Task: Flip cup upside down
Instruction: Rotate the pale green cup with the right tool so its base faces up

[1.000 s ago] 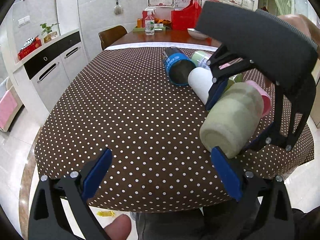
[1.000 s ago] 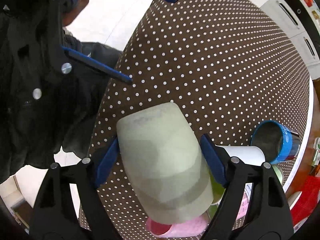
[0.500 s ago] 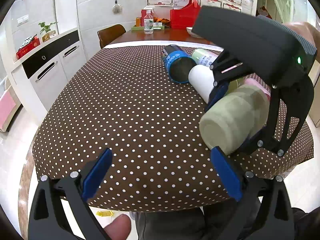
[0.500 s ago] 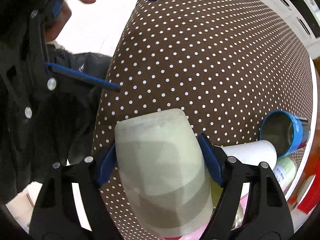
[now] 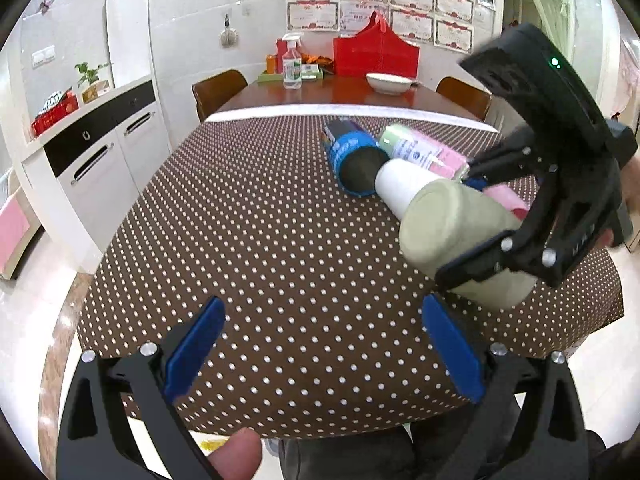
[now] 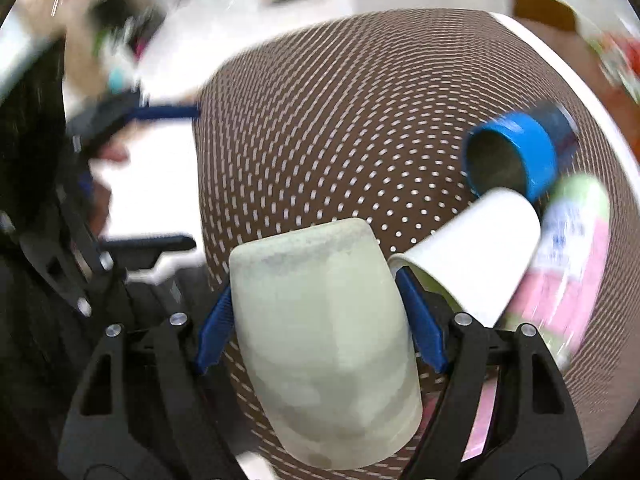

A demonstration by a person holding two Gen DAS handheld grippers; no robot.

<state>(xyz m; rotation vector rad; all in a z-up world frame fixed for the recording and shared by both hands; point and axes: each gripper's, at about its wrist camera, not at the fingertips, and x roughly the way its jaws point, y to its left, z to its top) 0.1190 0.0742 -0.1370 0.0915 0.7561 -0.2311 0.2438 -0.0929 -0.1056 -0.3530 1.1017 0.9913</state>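
Observation:
My right gripper [image 6: 320,320] is shut on a pale green cup [image 6: 324,344], held off the dotted table with its closed base pointing away from the camera. In the left wrist view the same cup [image 5: 452,228] hangs tilted above the table's right side, clamped in the right gripper [image 5: 472,224]. My left gripper [image 5: 324,352] is open and empty over the table's near edge.
A blue cup [image 5: 356,160], a white paper cup [image 5: 400,188], a green-and-pink bottle [image 5: 416,148] and a pink cup [image 5: 508,200] lie clustered at the table's right. The brown polka-dot tablecloth [image 5: 260,220] covers the table. White cabinets [image 5: 100,160] stand to the left.
The right gripper has swung and rotated with the green cup, and its view is blurred by motion. The left gripper has tilted up a little and stays open.

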